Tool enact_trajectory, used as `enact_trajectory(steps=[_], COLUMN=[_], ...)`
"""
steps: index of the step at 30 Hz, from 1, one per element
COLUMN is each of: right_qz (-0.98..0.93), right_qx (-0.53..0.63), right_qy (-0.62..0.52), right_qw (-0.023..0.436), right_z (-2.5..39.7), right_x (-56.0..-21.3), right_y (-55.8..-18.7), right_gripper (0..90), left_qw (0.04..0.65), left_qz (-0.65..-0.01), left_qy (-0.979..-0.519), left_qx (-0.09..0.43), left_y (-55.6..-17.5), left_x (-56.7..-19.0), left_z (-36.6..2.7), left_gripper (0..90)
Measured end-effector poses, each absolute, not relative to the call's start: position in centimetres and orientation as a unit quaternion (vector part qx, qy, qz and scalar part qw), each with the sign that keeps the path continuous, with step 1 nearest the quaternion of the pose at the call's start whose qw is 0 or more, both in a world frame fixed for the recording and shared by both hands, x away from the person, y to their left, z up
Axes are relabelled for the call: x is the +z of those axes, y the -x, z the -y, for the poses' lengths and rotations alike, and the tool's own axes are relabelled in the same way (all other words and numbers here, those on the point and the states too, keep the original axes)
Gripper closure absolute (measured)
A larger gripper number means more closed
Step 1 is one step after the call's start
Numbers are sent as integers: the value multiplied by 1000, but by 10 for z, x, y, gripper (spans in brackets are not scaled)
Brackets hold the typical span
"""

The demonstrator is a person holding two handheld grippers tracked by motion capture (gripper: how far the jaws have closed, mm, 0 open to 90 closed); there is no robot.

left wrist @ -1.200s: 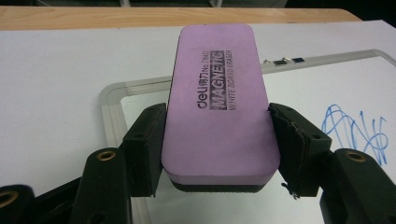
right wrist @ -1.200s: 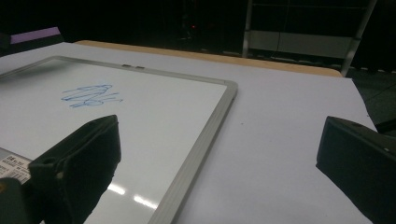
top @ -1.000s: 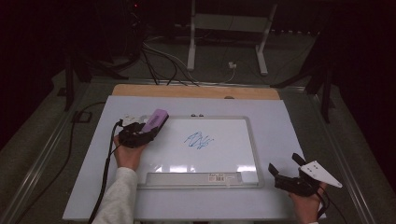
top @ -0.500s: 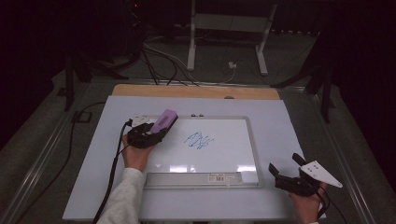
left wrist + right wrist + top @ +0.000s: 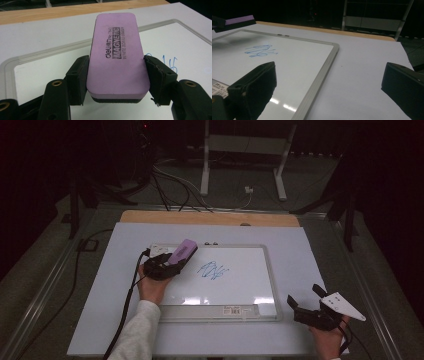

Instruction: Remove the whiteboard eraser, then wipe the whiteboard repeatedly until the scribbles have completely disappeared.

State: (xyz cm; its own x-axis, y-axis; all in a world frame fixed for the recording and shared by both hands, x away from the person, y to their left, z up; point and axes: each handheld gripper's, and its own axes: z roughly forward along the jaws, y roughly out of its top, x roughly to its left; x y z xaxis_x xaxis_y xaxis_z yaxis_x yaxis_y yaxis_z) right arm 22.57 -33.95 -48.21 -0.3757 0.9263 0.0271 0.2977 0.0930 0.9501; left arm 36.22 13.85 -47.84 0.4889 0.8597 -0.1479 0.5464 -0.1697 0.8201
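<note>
Purple eraser (image 5: 117, 51), a rounded block printed "MAGNETIC", dark felt underneath, lies flat and lifted over the whiteboard (image 5: 240, 292) near its far-left corner. Blue scribble (image 5: 213, 270) sits mid-board, just beside the eraser. The whiteboard lies flat, centred on the worktop.

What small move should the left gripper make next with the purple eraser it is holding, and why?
Probably carry the purple block-shaped magnetic eraser right toward the blue marker scribble and lower it. The left gripper is clamped on the eraser's sides, over the white framed whiteboard near its upper left corner, with the scribble unwiped beside it. The right gripper sits open off the board's lower right corner.
</note>
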Motion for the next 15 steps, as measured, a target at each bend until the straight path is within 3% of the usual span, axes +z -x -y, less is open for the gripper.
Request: enact_trajectory(steps=[15], right_qz=[-666], right_qx=[493], right_qy=[-459], right_qw=[319], right_z=[340], right_x=[-482], right_y=[-226], right_gripper=[2], left_qw=[424], left_qz=[-464], left_qy=[-758], left_qx=[173], left_y=[-363], left_x=[-487], left_z=[-121], left_gripper=[416])
